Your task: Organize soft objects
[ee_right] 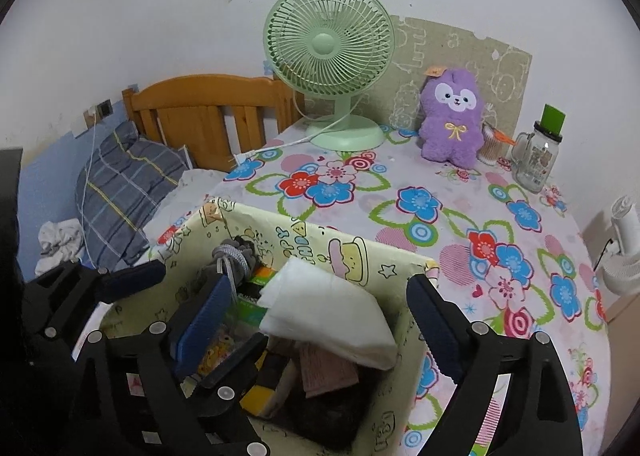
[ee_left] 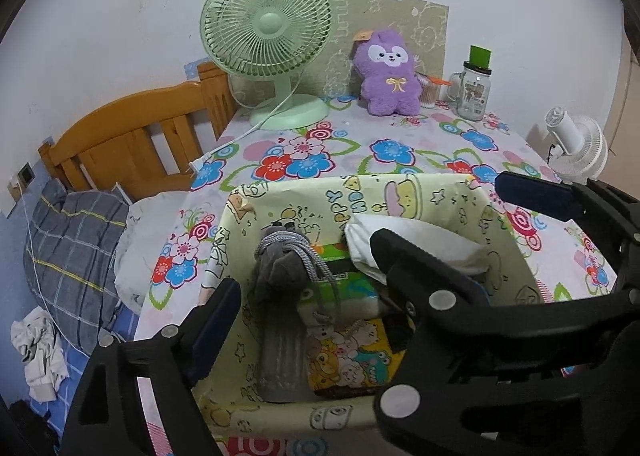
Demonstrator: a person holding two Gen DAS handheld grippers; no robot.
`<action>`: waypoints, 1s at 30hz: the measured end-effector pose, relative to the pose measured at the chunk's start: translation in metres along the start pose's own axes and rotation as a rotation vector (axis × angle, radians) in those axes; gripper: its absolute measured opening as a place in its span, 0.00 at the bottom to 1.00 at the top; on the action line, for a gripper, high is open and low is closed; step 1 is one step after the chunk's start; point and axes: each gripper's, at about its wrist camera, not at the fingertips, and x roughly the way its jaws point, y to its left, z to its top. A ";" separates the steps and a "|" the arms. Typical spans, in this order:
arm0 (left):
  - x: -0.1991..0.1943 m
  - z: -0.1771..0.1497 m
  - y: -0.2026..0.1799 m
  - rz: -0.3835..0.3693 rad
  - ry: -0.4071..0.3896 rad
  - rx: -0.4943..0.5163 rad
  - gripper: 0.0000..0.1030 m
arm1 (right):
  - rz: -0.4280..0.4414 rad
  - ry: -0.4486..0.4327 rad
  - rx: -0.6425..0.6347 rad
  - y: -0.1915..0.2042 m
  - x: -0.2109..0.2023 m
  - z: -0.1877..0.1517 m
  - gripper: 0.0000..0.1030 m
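Left gripper (ee_left: 306, 276) points down and forward, jaws wide apart, nothing pressed between the pads; its left finger (ee_left: 216, 320) sits low at the lower left, its right finger (ee_left: 404, 260) reaches in from the right. Right gripper (ee_right: 320, 304) also angles downward, jaws spread wide, pads gripping nothing; blue-padded left finger (ee_right: 204, 320) and right finger (ee_right: 432, 316) stand well apart. Both grippers sit side by side, close together, each visible in the other's view. No hand or sleeve visible.

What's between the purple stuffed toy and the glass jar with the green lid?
A small container of cotton swabs stands between the purple stuffed toy and the glass jar. The right wrist view shows it most clearly.
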 end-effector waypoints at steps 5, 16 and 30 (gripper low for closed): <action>-0.006 -0.001 -0.007 -0.005 -0.009 0.006 0.85 | -0.024 -0.017 0.003 -0.003 -0.011 -0.004 0.92; -0.015 -0.004 -0.028 -0.022 -0.034 0.031 0.85 | -0.075 -0.035 0.038 -0.018 -0.030 -0.015 0.95; -0.021 -0.004 -0.060 -0.069 -0.047 0.064 0.85 | -0.141 -0.031 0.102 -0.045 -0.052 -0.032 0.95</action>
